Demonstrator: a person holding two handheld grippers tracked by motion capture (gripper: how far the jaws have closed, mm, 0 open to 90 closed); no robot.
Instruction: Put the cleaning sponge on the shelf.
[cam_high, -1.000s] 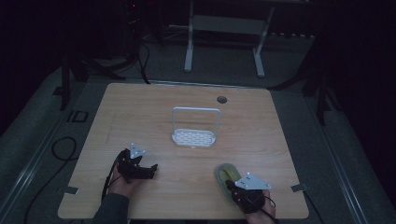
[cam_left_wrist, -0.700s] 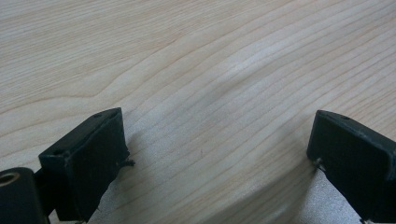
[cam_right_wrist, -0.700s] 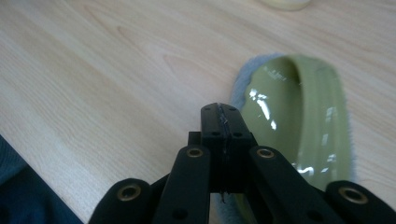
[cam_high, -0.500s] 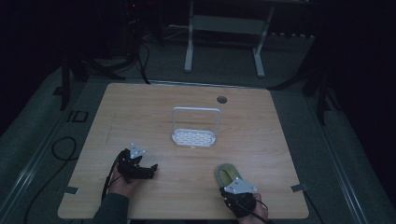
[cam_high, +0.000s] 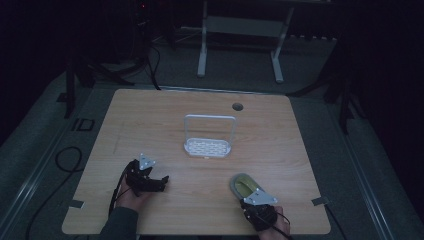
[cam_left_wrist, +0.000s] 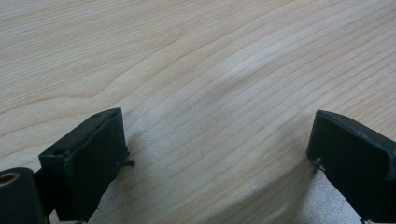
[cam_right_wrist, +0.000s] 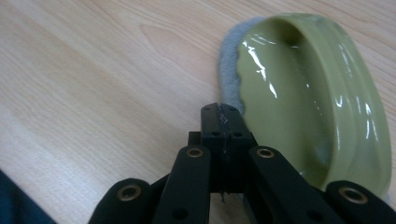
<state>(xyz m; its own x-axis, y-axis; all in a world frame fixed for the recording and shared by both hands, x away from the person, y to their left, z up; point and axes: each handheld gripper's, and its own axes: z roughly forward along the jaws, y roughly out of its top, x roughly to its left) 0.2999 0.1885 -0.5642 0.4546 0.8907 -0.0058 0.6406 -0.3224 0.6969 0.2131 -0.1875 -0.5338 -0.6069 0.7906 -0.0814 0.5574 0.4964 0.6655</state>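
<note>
Room: dim, with dark floor around a pale wooden bench (cam_high: 150, 115) and a metal stand (cam_high: 202, 60) behind it.
Right claw (cam_right_wrist: 223, 114): fully closed, pads flat against each other. Its tips sit at the grey fuzzy edge of the green dish (cam_right_wrist: 303, 93).
Grip: I cannot tell whether a sliver of that grey edge is pinched or the tips merely lie over it.
Left claw (cam_left_wrist: 217, 135): jaws wide apart with nothing between them, only bare wood grain. It rests low at the near left of the bench (cam_high: 162, 181).
Green dish: a glossy oval lying flat on the bench near the front right edge (cam_high: 244, 184), just ahead of the right claw (cam_high: 248, 199).
White rack (cam_high: 207, 145): a perforated tray with a tall hoop, mid-bench, well apart from the dish and both claws.
Change: the right hand has drawn slightly back towards the near edge over the last second. The dish lies where it did, and the left hand has kept still.
Meaning: probably no lift has begun. The dish has yet to leave the wood.
Hard to see: the dish's near end is behind the claw's links, and the person's right hand is cut off by the bottom of the high view.
</note>
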